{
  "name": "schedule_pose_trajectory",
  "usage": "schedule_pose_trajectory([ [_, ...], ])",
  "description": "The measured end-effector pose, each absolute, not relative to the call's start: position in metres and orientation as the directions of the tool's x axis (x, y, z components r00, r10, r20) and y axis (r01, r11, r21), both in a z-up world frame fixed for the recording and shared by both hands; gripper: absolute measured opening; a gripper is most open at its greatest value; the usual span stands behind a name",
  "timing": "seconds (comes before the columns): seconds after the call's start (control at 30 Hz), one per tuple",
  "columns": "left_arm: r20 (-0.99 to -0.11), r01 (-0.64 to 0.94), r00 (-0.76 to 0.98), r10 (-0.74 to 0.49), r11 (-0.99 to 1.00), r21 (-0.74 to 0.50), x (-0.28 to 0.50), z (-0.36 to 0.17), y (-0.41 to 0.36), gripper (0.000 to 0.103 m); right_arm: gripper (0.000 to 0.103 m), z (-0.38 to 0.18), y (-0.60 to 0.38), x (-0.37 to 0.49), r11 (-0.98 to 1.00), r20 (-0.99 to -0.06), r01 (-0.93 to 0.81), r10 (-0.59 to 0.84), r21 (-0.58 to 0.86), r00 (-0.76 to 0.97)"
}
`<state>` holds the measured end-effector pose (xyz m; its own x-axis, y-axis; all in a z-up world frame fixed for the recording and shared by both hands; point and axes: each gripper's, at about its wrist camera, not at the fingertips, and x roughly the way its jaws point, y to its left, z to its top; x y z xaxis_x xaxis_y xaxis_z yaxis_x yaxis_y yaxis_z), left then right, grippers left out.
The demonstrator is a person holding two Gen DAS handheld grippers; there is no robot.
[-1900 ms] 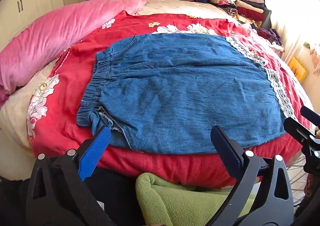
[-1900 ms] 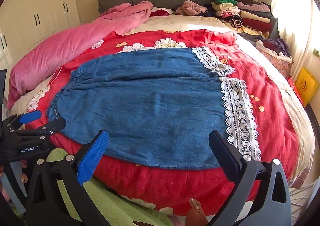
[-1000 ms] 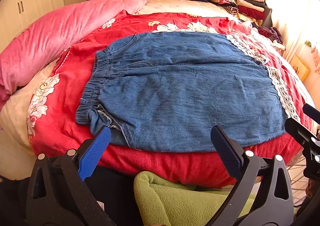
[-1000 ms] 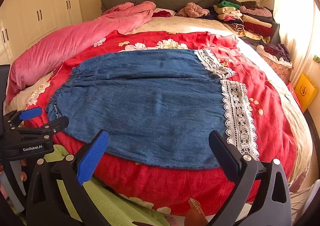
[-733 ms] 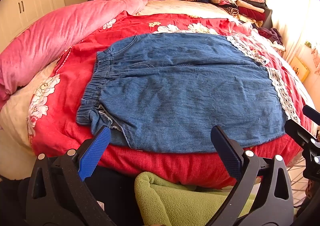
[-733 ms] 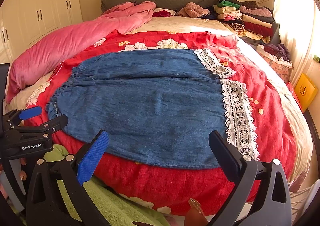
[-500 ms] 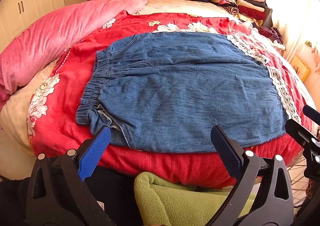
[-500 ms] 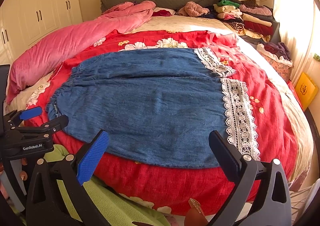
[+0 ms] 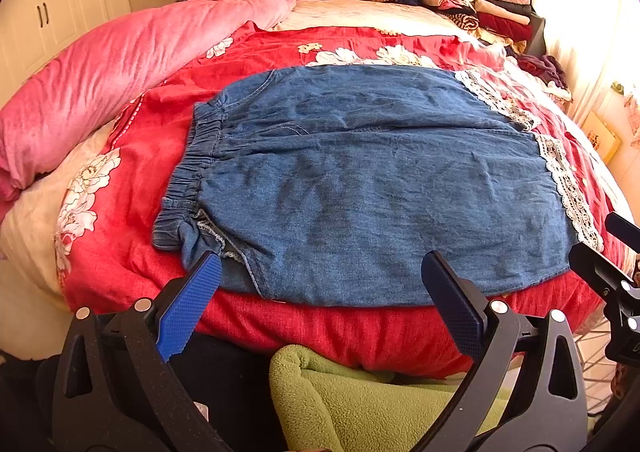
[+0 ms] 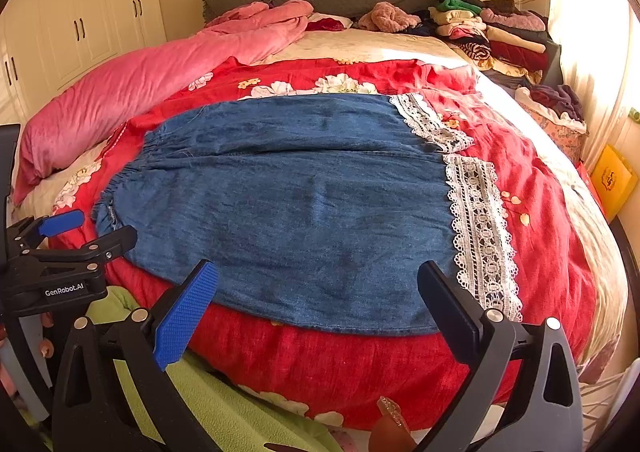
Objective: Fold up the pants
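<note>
Your denim pants lie flat on the red floral bedspread, with the long axis running across the bed from your left to your right. The elastic waistband points to your left, and the white lace-trimmed hems point to your right. One leg lies alongside the other, the nearer one reaching almost to the bedspread's front edge.

You hold your left gripper low in front of the bed, aimed over the near edge at the waistband end. Its jaws stand wide apart with nothing between them, and the blue pad sits just short of the fabric near the waistband corner.

You hold your right gripper just as low at the near edge, aimed toward the hem end, with its jaws spread wide and empty too. From its camera you see the left gripper off to the side, clear of the pants.

A rolled pink quilt lies along the far left of the bed, and stacked folded clothes sit near the headboard on the right. A green fleece lies below the grippers.
</note>
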<state>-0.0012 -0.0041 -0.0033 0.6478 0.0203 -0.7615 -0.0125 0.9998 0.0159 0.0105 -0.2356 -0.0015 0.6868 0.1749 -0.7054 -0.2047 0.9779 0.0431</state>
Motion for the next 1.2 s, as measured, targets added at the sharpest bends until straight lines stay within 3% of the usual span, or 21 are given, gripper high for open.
schedule_pose_trajectory([
  [1.2, -0.749, -0.026, 0.662, 0.025, 1.0, 0.01, 0.0, 0.002, 0.005, 0.094, 0.099, 0.004, -0.214, 0.024, 0.965, -0.708, -0.261, 0.203, 0.027, 0.676],
])
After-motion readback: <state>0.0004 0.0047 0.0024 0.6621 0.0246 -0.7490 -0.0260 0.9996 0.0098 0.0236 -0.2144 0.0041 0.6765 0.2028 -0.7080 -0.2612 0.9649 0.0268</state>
